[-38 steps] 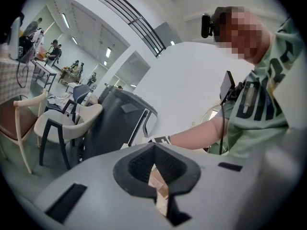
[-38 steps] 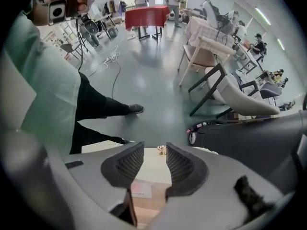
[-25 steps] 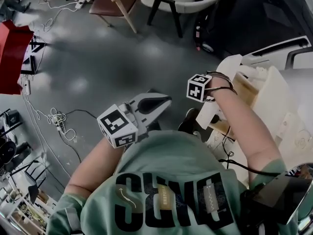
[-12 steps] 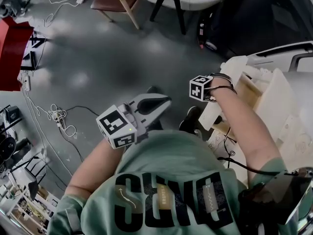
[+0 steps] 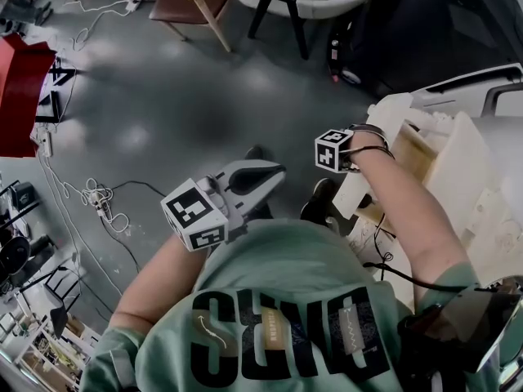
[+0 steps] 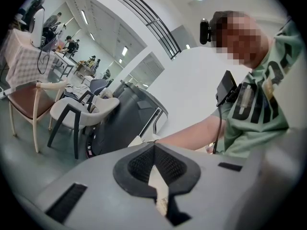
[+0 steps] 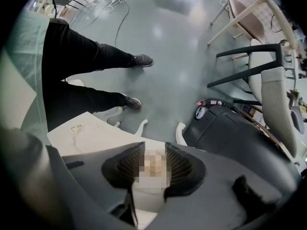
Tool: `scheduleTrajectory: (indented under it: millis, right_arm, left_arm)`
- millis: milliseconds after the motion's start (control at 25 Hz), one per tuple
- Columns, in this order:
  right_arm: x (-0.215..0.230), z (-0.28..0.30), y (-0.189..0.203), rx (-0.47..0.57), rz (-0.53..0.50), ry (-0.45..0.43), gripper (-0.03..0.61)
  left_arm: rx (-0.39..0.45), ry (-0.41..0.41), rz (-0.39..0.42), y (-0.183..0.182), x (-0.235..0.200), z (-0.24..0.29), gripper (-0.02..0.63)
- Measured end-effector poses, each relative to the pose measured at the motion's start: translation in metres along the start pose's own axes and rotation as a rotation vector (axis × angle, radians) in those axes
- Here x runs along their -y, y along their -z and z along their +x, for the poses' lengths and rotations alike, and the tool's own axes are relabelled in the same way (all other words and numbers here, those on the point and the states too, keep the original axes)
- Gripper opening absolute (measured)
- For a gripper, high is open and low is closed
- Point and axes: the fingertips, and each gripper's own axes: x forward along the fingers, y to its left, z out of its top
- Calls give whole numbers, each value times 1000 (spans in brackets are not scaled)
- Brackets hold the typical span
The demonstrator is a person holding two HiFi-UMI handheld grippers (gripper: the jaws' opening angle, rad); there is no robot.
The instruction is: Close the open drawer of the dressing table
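The shirt (image 5: 278, 300) bore large dark letters. They were upside down in the head view and cut off in the left gripper view, so no word could be read for sure. A round blue-and-white label (image 7: 201, 112) sat on the dark machine (image 7: 230, 133), its print too small to read. The cube (image 5: 196, 213) on the left claw carried only black-and-white squares.

Only the left gripper view showed the chairs (image 6: 81, 111) side-on, with a long hall behind. Only the right gripper view showed the shoes (image 7: 143, 60) and the curled legs (image 7: 180, 133) of the bench. Only the head view showed the cables (image 5: 98, 198) on the floor.

The drawer (image 5: 406, 149) stood open in the white bench (image 5: 474, 178), on the person's right, just beside the right hand. The right claw (image 7: 154, 164) pointed steeply down at it. Its jaws were apart, having just been closing, and a pale part lay between the pads under a mosaic patch. No grip showed. The left claw (image 5: 280, 170) hung near level, well apart from the drawer, its jaws together and empty.
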Motion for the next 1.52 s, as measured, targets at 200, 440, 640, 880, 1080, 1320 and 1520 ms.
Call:
scheduleTrajectory:
  millis: [200, 440, 640, 880, 1080, 1320, 1520]
  right_arm:
    - [-2, 1, 3, 6, 9, 9, 130]
    - [-6, 8, 11, 1, 22, 7, 130]
    - [-9, 14, 19, 1, 35, 2, 130]
    - [-12, 22, 27, -3, 47, -8, 130]
    - [-16, 29, 37, -11, 54, -21, 132]
    - [-20, 35, 46, -12, 67, -38, 132]
    - [-24, 41, 53, -10, 78, -50, 132]
  left_arm:
    - [-3, 13, -1, 2, 5, 3, 6]
    - [-14, 24, 7, 5, 11, 8, 6]
    - [-19, 30, 12, 5, 15, 12, 6]
    - [-31, 45, 16, 7, 19, 21, 6]
    - [-41, 55, 20, 7, 22, 29, 6]
    - [-60, 70, 23, 8, 26, 38, 6]
    - [-70, 85, 28, 7, 31, 48, 6]
